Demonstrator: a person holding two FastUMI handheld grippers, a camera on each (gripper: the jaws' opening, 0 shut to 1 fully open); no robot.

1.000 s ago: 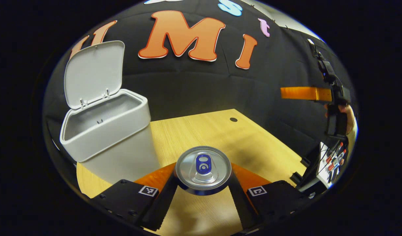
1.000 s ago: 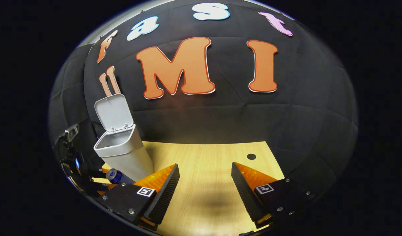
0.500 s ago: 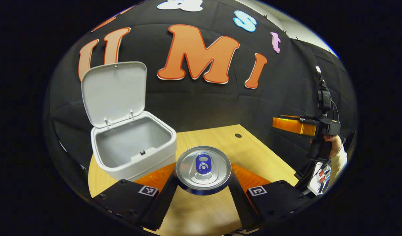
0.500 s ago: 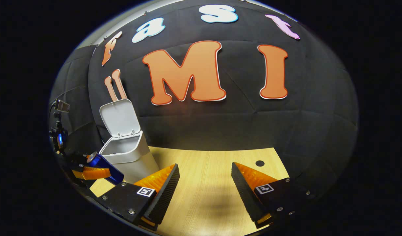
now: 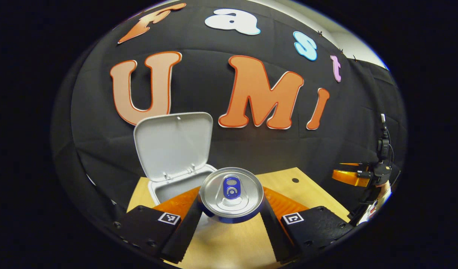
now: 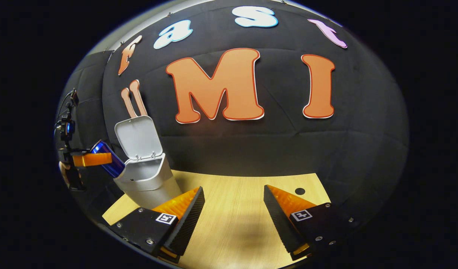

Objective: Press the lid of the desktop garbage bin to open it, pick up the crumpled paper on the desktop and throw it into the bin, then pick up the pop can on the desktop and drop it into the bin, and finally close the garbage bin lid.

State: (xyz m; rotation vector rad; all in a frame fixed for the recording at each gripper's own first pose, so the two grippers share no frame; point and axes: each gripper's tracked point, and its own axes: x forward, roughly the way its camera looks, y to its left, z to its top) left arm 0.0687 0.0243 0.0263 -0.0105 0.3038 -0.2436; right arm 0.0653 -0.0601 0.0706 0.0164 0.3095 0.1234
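Wood tabletop [image 6: 232,209] w/ small dark hole [image 6: 299,191] at 4 o'clock in right gripper view, black cloth wall behind. Bin [image 6: 148,179] at 9 o'clock, lid [image 5: 173,144] up. Left gripper [image 5: 231,218] raised beside bin rim, jaws clamped on pop can [image 5: 231,193], can tilted. Right gripper [image 6: 232,218] low over tabletop, jaws apart, holding nothing.

1. The bin's [image 6: 146,179] mouth is uncovered; its lid [image 5: 174,144] stands upright at the back, blocking that side
2. The can [image 5: 231,194] fills the gap between the left fingers [image 5: 184,228]
3. Bare tabletop [image 6: 232,201] lies between the spread right fingers [image 6: 187,220]
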